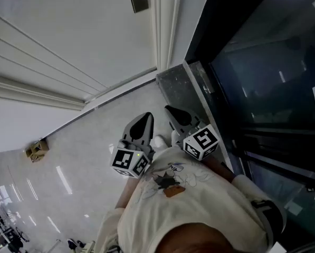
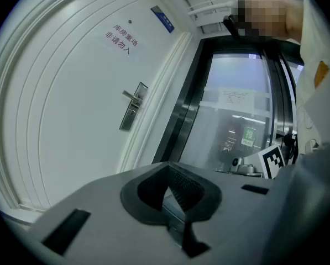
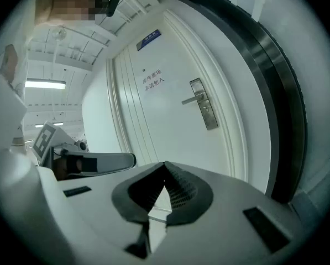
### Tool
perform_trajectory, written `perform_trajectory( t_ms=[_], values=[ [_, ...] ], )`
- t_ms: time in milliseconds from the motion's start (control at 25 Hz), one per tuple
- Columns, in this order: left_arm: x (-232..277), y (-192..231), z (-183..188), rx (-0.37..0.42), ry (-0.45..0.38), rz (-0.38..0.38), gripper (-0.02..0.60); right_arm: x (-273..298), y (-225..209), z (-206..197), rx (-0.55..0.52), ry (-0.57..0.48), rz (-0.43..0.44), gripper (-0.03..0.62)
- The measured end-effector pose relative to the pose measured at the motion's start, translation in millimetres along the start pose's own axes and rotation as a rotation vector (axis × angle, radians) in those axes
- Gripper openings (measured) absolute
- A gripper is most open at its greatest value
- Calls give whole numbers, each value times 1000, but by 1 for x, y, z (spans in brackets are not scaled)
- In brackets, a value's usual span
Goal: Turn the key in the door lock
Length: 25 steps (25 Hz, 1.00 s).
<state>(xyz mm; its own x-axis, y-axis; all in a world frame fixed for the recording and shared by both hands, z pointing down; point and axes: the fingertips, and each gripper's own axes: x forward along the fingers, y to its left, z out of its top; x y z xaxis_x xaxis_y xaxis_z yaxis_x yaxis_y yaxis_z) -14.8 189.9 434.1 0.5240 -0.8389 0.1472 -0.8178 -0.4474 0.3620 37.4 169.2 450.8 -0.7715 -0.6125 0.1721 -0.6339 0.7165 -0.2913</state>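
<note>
White-painted door (image 1: 67, 41) fills the space ahead, and the task's thing sits on it: a metal lock plate (image 3: 206, 112) with a lever handle (image 3: 191, 99), close to the door's edge beside the dark glass panel (image 1: 263, 78). The plate's long axis runs up and down the door, while the lever sticks out sideways, away from that edge. No key can be made out at this range, so I cannot tell whether one is in the lock. Both tools are held near the person's chest, well apart from the door. The left hand-held gripper (image 2: 166, 170) has its jaws together with nothing between them, and the right hand-held gripper (image 3: 165, 169) is closed and empty too. From the left one the lock lies ahead, higher and off to the left; from the right one it lies ahead, higher and off to the right. In the head view it sits far beyond both tips, so neither hand looks clearly nearer. Judging by that, the coming move is a long reach forward and upward.
</note>
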Motion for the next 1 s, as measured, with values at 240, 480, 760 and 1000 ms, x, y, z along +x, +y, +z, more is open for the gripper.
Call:
perform_trajectory(
  t_ms=[240, 480, 760, 1000],
  values=[
    [6, -21, -8, -3, 1, 13, 5, -18, -8, 1, -3, -2, 18, 6],
    [23, -31, -11, -7, 3, 34, 5, -29, -26, 3, 53, -12, 60, 6],
    [57, -43, -16, 25, 25, 13, 5, -29, -60, 9, 52, -64, 70, 8],
    [88, -5, -6, -11, 38, 28, 5, 11, -80, 15, 34, -43, 89, 8]
  ],
)
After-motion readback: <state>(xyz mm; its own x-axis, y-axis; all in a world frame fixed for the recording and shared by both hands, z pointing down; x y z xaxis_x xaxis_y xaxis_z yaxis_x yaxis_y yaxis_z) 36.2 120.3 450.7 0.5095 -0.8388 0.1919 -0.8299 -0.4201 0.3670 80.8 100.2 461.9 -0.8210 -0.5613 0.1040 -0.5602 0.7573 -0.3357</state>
